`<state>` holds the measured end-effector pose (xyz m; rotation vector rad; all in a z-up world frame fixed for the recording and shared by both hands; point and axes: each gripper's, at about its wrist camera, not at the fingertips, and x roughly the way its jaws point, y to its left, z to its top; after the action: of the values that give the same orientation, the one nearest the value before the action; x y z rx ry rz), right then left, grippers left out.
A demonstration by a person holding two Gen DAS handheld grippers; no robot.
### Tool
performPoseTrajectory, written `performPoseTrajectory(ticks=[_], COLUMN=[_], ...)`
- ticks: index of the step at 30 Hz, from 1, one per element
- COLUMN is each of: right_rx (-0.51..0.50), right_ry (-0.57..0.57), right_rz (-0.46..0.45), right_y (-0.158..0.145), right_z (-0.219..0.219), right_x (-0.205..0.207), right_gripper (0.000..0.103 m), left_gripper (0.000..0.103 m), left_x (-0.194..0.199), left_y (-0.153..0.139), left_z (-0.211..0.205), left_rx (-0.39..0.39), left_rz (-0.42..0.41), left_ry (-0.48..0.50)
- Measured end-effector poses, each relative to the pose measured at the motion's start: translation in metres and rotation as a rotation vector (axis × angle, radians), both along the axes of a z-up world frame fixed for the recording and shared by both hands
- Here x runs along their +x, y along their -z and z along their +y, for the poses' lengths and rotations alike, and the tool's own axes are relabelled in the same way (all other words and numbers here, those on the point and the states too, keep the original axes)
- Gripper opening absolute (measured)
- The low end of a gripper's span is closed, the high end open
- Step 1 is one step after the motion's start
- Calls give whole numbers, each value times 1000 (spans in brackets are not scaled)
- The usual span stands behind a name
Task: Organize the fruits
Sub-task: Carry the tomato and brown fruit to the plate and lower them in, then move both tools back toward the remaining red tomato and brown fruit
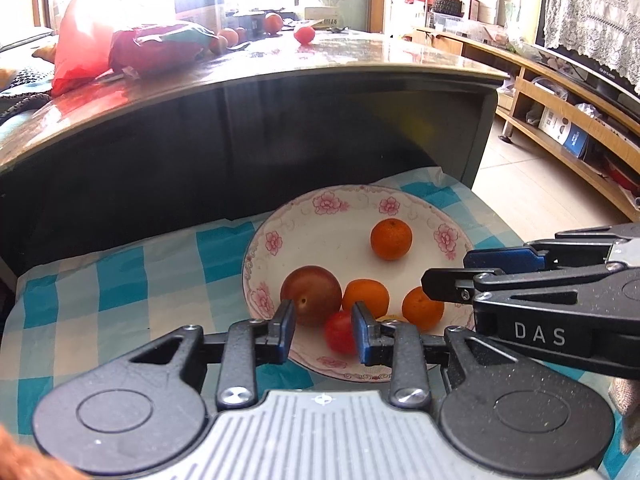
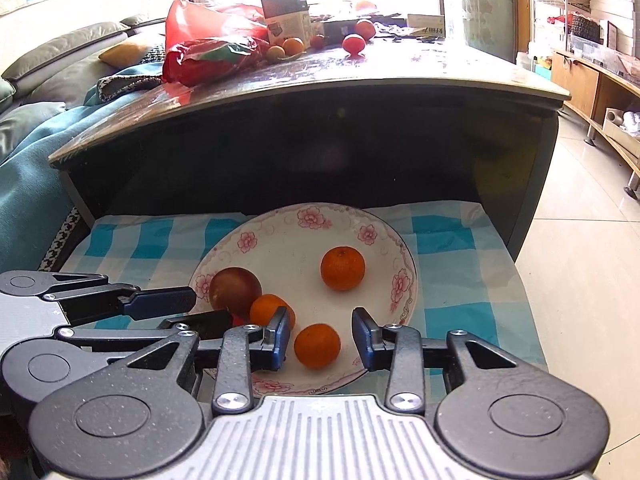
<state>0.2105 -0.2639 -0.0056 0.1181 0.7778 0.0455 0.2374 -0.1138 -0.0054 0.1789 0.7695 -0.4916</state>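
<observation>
A white plate with pink flowers (image 1: 332, 216) (image 2: 280, 236) sits on a blue checked cloth. It holds three oranges (image 1: 391, 239) (image 2: 342, 268), a dark red plum (image 1: 310, 294) (image 2: 235, 287) and a small red tomato (image 1: 340, 332). My left gripper (image 1: 323, 330) is open over the plate's near rim, with the tomato between its fingers. My right gripper (image 2: 321, 338) is open around the nearest orange (image 2: 317, 345), not touching it. More fruit (image 1: 304, 34) (image 2: 353, 45) lies on the brown table behind.
A dark table (image 1: 280, 80) (image 2: 320, 92) rises right behind the cloth, with a red bag (image 1: 100, 52) (image 2: 208, 48) and a box (image 2: 286, 16) on top. A sofa (image 2: 48, 92) is at left. Wooden shelves (image 1: 560, 120) stand at right.
</observation>
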Motion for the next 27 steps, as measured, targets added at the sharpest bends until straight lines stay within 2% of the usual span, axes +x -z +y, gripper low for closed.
performPoseTrajectory(ticks=[7,16,25,27], right_rx=[5,4,18,21], right_ry=[-1,-22,-32,-37], right_rz=[-15,26,90,96], right_y=[-11,-11,-4,-3], right_z=[3,12,27,30], right_x=[-16,-55,-89,-90], right_gripper=[32,35,35,36], left_gripper=[41,41,46,46], left_x=[-11,-48,-83,-84], left_y=[-18,-22,-16,-13], left_z=[12,31,59,60], left_rx=[-35,40,36,50], left_rz=[-9,22,121,119], left_ry=[-38,-42,-73,-66])
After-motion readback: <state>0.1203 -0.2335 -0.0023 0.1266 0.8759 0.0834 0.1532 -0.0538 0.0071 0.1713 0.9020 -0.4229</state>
